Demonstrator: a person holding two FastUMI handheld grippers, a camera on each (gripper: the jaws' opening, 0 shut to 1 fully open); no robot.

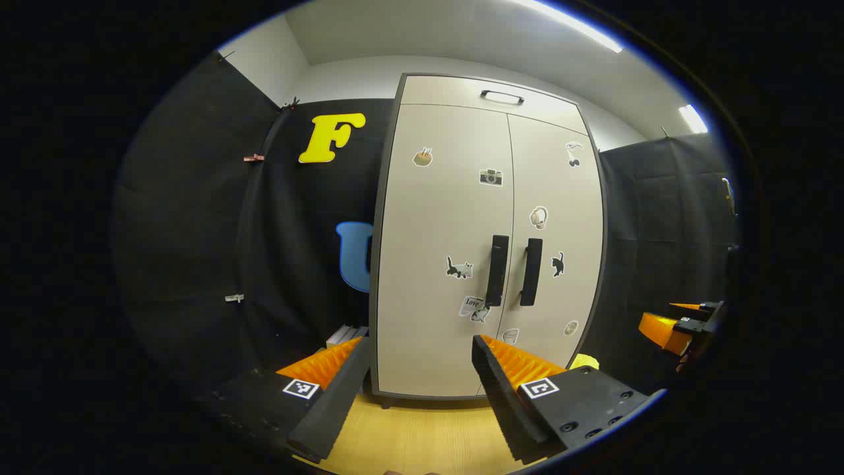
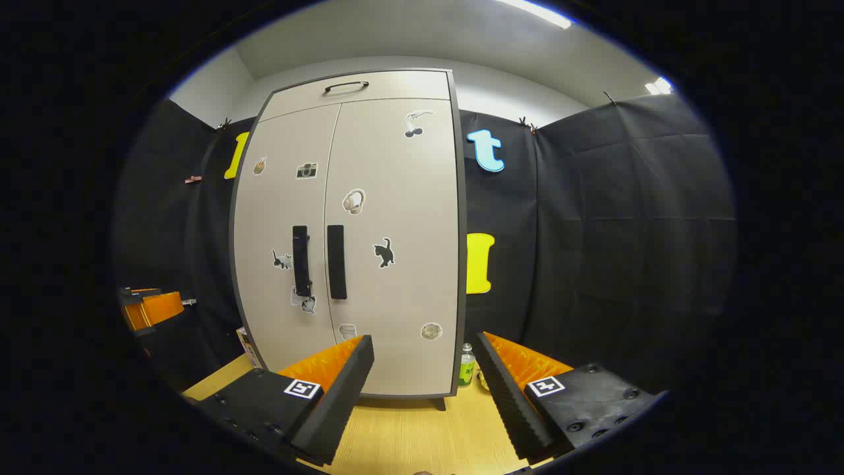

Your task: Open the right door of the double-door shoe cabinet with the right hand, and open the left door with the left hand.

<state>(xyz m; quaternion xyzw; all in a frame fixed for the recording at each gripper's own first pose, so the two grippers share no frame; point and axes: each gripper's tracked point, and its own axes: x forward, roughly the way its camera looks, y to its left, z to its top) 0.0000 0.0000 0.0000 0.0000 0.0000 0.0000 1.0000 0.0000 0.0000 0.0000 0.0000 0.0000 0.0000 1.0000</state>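
A pale double-door shoe cabinet (image 1: 455,218) (image 2: 356,224) with stickers stands upright, both doors closed. Two black vertical handles sit side by side at the centre seam: the left door handle (image 1: 497,270) (image 2: 301,260) and the right door handle (image 1: 531,272) (image 2: 336,262). My left gripper (image 1: 422,359) is open, well short of the cabinet, aimed at the lower left door. My right gripper (image 2: 425,359) is open too, pointing at the cabinet's lower right corner. The right gripper (image 1: 679,326) shows at the right edge of the left gripper view, and the left gripper (image 2: 148,307) at the left edge of the right gripper view.
The cabinet stands on a light wooden floor (image 1: 422,429) (image 2: 422,429). A small green bottle (image 2: 467,366) stands at the cabinet's right foot. Some flat items (image 1: 346,334) lean beside its left side. A top flap with a black handle (image 1: 502,97) sits above the doors.
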